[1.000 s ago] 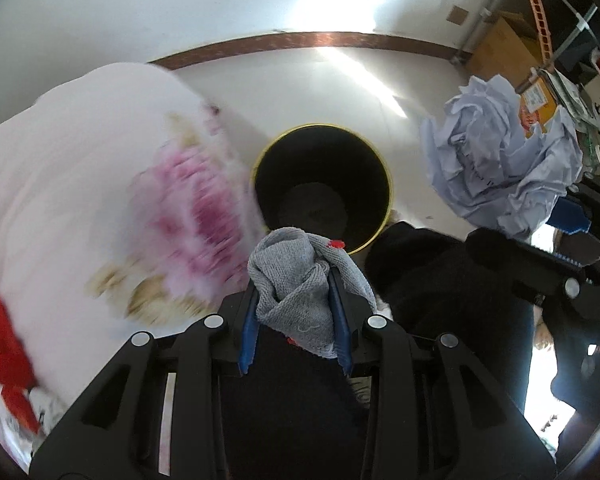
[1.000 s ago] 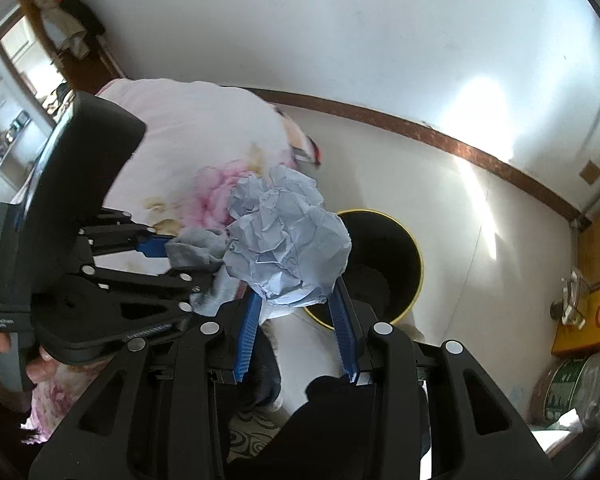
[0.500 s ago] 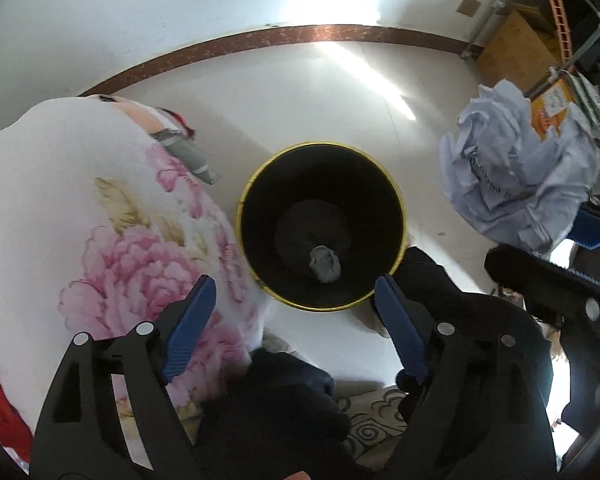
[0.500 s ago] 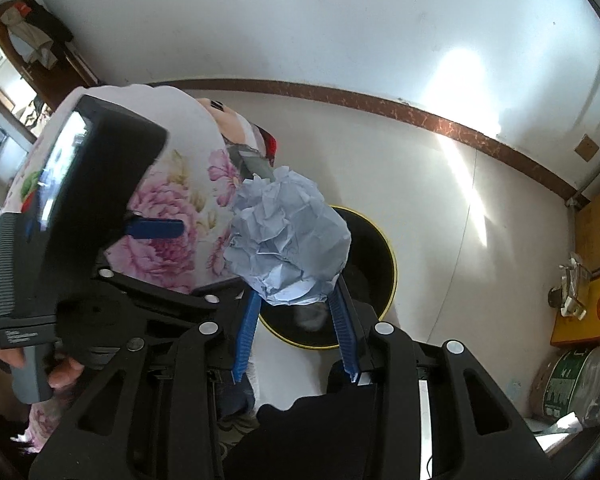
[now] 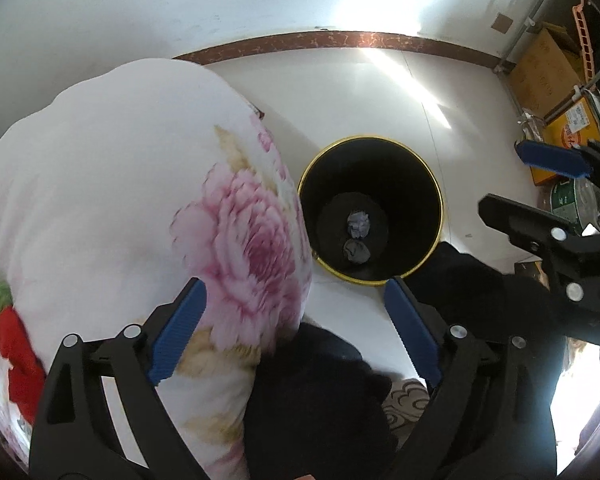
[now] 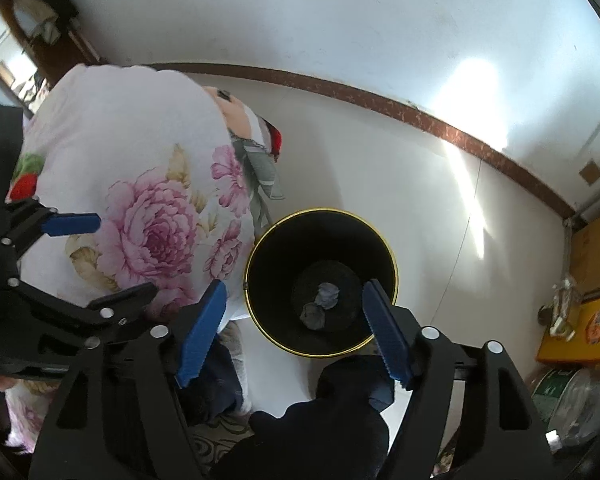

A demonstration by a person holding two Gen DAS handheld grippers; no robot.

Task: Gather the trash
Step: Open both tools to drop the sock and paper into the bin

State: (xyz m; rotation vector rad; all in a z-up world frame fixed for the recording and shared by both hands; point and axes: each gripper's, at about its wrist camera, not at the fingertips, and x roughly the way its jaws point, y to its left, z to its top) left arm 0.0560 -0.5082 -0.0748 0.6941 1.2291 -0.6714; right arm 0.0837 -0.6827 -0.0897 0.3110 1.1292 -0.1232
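A black waste bin with a gold rim point(image 5: 439, 204) point(image 6: 394, 264) stands on the pale floor. At its bottom lie a crumpled paper ball point(image 5: 358, 224) point(image 6: 327, 294) and a grey sock point(image 5: 356, 251) point(image 6: 313, 317). My left gripper point(image 5: 294, 328) is open and empty, high above the bin's near side; it also shows at the left of the right wrist view point(image 6: 96, 258). My right gripper point(image 6: 294, 334) is open and empty above the bin; it also shows at the right of the left wrist view point(image 5: 536, 184).
A bed with a white floral quilt point(image 5: 140, 208) point(image 6: 140, 200) fills the left, close to the bin. Cardboard boxes point(image 5: 544, 68) and clutter line the right wall. The person's dark trousers point(image 5: 316, 408) and patterned slippers are below the grippers.
My left gripper opened and dropped the grey sock into the bin. Then my right gripper opened and the paper ball fell in beside it. Both grippers rose higher.
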